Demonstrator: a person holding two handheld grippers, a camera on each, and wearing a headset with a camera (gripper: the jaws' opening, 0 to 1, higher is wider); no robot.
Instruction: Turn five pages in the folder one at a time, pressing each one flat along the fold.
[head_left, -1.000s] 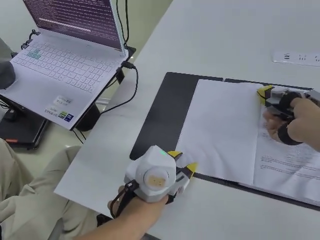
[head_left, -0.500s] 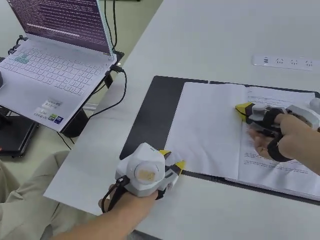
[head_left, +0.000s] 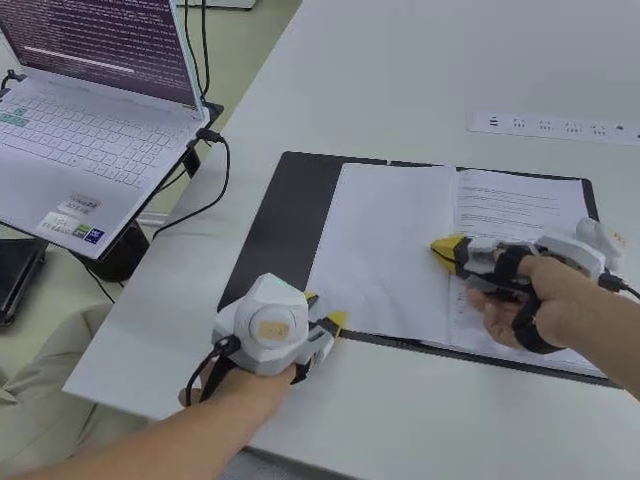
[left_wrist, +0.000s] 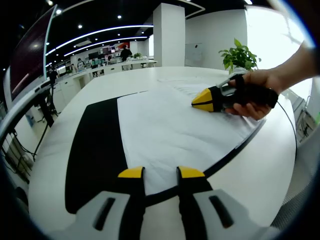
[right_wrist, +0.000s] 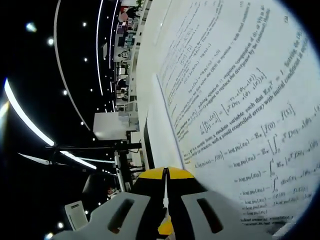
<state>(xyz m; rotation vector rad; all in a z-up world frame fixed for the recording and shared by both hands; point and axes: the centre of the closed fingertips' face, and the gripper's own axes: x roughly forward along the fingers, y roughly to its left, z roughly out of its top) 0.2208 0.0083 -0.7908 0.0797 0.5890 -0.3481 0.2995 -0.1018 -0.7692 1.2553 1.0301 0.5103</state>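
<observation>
Lying open beneath right gripper (head_left: 443, 247) — folder (head_left: 290, 220)

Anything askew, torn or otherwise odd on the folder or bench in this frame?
Nothing stands out. The folder lies open and flat, its blank left page smooth with no visible tear. The right gripper, jaws shut, rests near the fold; the left gripper sits at the folder's near edge.
</observation>
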